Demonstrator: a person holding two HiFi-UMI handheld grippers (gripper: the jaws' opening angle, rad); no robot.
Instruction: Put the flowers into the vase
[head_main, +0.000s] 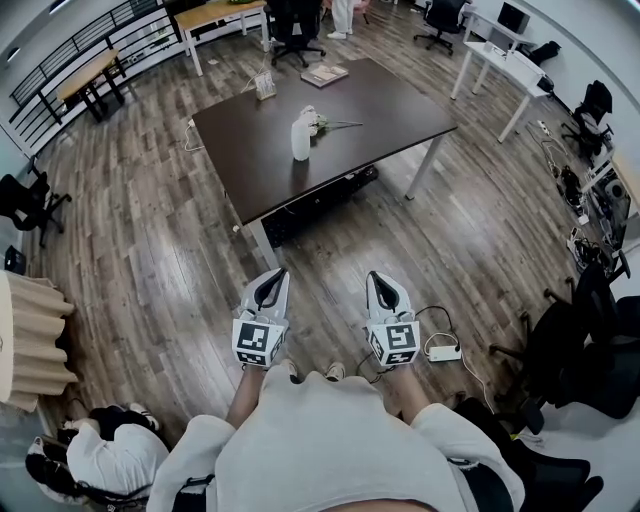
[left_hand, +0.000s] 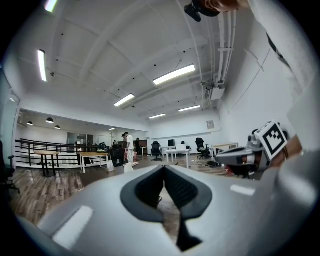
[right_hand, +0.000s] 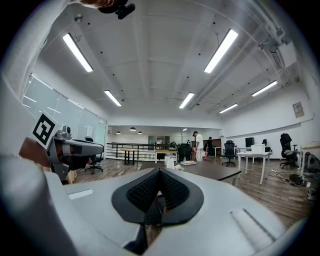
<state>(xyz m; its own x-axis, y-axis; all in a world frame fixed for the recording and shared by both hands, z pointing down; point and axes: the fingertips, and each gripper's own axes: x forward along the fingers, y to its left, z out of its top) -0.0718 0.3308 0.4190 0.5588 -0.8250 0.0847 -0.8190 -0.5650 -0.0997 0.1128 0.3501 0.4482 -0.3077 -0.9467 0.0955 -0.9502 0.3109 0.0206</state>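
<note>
A white vase (head_main: 301, 139) stands near the middle of a dark table (head_main: 250, 160), with flowers (head_main: 322, 123) lying on the tabletop just right of it. The vase (right_hand: 170, 162) shows small and far off in the right gripper view. Both grippers hang over the wooden floor, well short of the table. My left gripper (head_main: 272, 277) is shut and holds nothing. My right gripper (head_main: 379, 279) is shut too, nothing between its jaws. Both point level toward the table.
A book (head_main: 325, 74) and a small stand (head_main: 264, 86) lie at the table's far end. Office chairs (head_main: 296, 28), white desks (head_main: 505, 62) and a railing (head_main: 70, 60) ring the room. A cable with a power strip (head_main: 442, 351) lies on the floor by my right side. A person (head_main: 343, 15) stands far back.
</note>
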